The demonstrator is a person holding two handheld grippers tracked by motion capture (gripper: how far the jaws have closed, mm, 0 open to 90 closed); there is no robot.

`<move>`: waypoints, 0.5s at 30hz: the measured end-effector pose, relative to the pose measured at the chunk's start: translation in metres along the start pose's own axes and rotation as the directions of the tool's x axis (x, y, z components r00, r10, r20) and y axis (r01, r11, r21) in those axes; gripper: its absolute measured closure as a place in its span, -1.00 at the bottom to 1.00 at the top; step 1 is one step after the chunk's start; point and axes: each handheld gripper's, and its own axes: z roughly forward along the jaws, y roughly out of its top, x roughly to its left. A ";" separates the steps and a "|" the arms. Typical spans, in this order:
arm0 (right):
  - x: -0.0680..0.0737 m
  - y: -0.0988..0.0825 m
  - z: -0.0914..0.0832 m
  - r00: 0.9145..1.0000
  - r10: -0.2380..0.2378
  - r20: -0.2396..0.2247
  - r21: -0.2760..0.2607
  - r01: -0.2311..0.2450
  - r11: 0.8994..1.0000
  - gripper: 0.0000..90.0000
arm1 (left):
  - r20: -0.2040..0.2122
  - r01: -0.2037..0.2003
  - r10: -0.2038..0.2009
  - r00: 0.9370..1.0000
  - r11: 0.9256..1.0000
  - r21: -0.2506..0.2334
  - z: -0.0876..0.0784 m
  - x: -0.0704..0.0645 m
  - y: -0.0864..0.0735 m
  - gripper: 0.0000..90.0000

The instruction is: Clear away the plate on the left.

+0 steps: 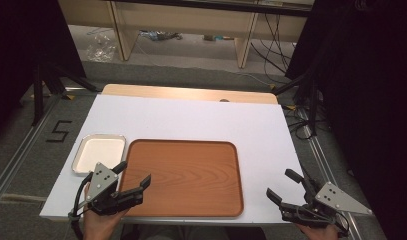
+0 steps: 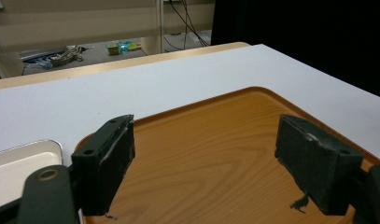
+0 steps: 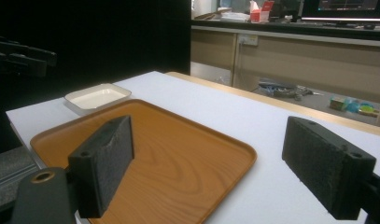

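Wooden tray (image 1: 191, 175) at the desk's (image 1: 191, 115) near edge, white dish (image 1: 100, 152) just beside its left side, left tongs (image 1: 134, 175) over the tray's near-left corner, jaws apart, empty, right tongs (image 1: 281, 184) at the near-right corner, likewise spread.

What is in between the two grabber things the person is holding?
The wooden tray lies between the left gripper and the right gripper, then a bare strip of white table. The tray holds nothing. The high view shows this.

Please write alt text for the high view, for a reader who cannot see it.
A person holds two open grippers, the left gripper and the right gripper, over the near edge of a white table. An empty wooden tray lies beside a small white dish.
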 end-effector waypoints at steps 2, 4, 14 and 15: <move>0.000 0.000 0.001 1.000 0.003 -0.006 -0.005 -0.003 1.000 -0.61 | -0.005 0.009 -0.009 1.000 1.000 0.004 0.001 0.003 0.000 -0.56; 0.000 0.000 0.001 1.000 0.001 -0.006 -0.008 -0.001 1.000 -0.61 | -0.006 0.011 -0.011 1.000 1.000 0.007 0.001 0.004 0.000 -0.56; 0.000 0.000 0.001 1.000 -0.001 -0.011 -0.008 0.001 1.000 -0.61 | -0.049 0.033 -0.032 0.998 0.999 0.021 0.006 0.015 0.000 -0.55; 0.000 0.000 0.001 1.000 -0.001 -0.011 -0.008 0.001 1.000 -0.61 | -0.049 0.033 -0.032 0.998 0.999 0.021 0.006 0.015 0.000 -0.56</move>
